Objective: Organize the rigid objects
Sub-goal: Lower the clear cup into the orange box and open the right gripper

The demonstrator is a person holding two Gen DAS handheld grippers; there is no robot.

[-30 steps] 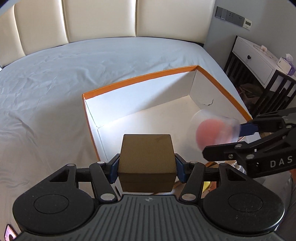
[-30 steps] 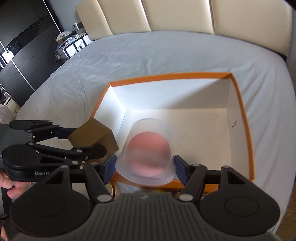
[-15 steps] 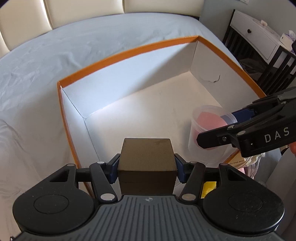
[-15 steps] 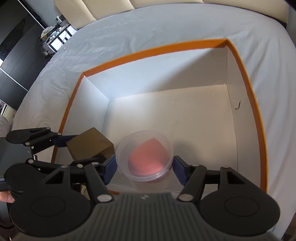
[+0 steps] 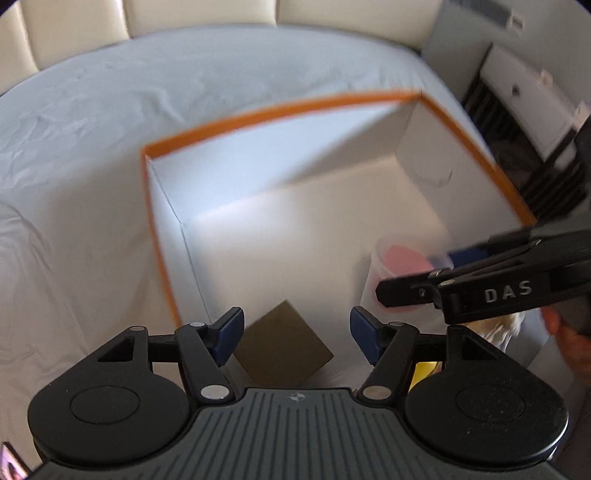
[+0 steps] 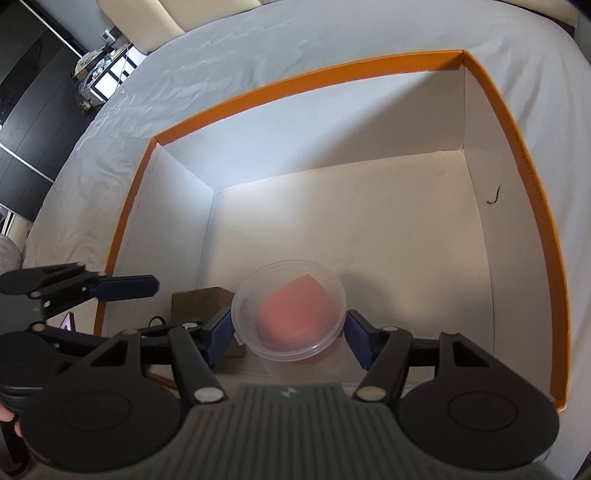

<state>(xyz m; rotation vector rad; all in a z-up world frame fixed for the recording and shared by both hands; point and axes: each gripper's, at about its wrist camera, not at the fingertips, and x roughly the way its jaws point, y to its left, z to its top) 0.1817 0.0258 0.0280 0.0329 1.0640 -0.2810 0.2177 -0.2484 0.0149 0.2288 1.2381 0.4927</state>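
Observation:
A brown cube (image 5: 282, 347) lies turned on the floor of the white box with the orange rim (image 5: 280, 110), near its front left corner. My left gripper (image 5: 297, 326) hangs just above the cube. Its jaws are opening and the blue pads stand clear of the cube's sides. My right gripper (image 6: 288, 326) is shut on a clear plastic tub (image 6: 291, 317) with something pink inside, held low in the box (image 6: 295, 81). In the right wrist view the cube (image 6: 199, 299) sits just left of the tub. In the left wrist view, the tub (image 5: 399, 258) and the right gripper (image 5: 410, 275) are at the right.
The box rests on a bed with a pale wrinkled sheet (image 5: 92, 129) and a cream padded headboard (image 5: 199, 14). A white and dark bedside table (image 5: 524, 96) stands to the right. A dark wardrobe (image 6: 29, 96) is at the left. A hand (image 5: 561, 332) holds the right gripper.
The left jaws have parted and the brown cube has dropped out onto the box floor, turned. The right gripper with the tub has sunk lower into the box.

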